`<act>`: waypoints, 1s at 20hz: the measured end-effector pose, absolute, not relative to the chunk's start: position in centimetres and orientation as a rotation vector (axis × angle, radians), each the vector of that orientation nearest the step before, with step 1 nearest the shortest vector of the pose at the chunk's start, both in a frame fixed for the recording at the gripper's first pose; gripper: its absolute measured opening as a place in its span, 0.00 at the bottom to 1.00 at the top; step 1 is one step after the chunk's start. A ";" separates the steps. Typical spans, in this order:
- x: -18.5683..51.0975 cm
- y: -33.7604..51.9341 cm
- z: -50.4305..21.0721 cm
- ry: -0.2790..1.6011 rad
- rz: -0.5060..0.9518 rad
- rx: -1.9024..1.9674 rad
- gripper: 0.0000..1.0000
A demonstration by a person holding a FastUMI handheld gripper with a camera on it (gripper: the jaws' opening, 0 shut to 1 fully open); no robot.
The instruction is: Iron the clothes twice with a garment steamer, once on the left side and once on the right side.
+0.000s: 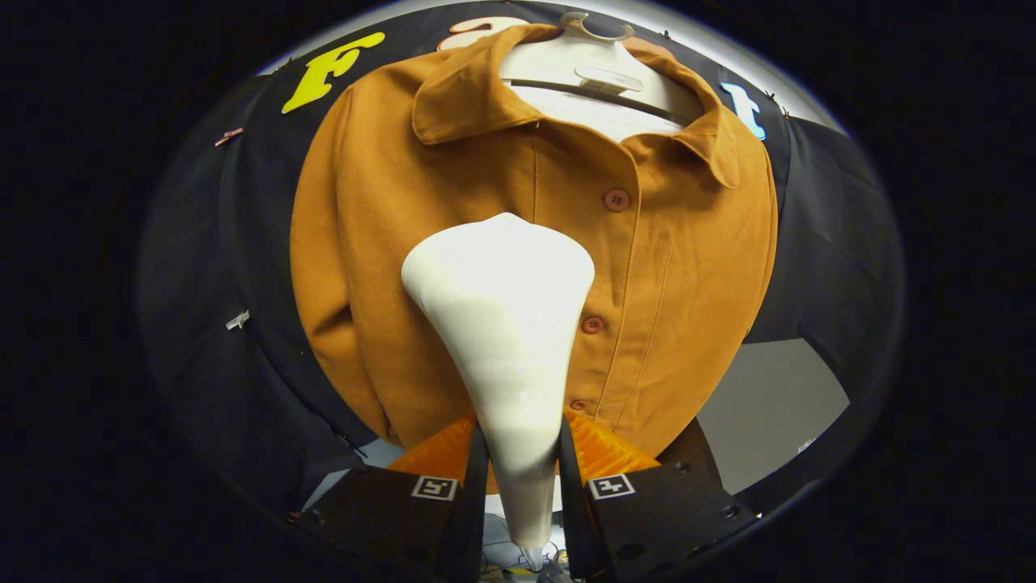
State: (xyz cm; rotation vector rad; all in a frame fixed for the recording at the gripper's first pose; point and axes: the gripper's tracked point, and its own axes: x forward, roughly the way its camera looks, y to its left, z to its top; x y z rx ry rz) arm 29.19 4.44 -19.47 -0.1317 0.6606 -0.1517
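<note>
A brown button-up jacket [388,267] hangs on a white hanger [603,77] in front of the dark booth wall. A white garment steamer [502,308] stands upright between my fingers, its narrow handle clamped by both of them and its wide head flaring upward. The head sits over the jacket's middle, just left of the button line [593,325]. My gripper [520,453] is shut on the steamer's handle, well below the collar [461,97]. The steamer hides part of the jacket's front behind it.
Dark cloth [210,324] hangs on both sides of the jacket. A grey panel [769,405] shows at the lower right past the jacket's hem. A cable runs below the steamer's handle [530,555].
</note>
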 end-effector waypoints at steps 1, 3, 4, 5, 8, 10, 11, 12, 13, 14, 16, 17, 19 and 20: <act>29.2 4.5 -20.0 0.668 -0.153 -0.133 0.44; 29.0 4.6 -21.3 0.692 -0.154 -0.133 0.44; 29.0 4.6 -21.9 0.706 -0.157 -0.134 0.44; 28.9 4.6 -22.6 0.720 -0.160 -0.133 0.44; 27.9 3.7 -24.1 0.766 -0.167 -0.129 0.44; 27.4 3.5 -25.2 0.790 -0.173 -0.129 0.44; 27.2 3.5 -25.9 0.801 -0.176 -0.130 0.44; 27.0 3.2 -26.5 0.817 -0.178 -0.129 0.44; 26.6 3.0 -27.3 0.836 -0.181 -0.125 0.44; 26.3 2.7 -28.1 0.854 -0.185 -0.120 0.44; 25.6 2.3 -29.4 0.884 -0.190 -0.113 0.44; 25.3 2.1 -30.0 0.898 -0.190 -0.114 0.44; 24.8 1.9 -31.1 0.931 -0.181 -0.116 0.44; 24.4 1.9 -31.1 0.951 -0.179 -0.114 0.44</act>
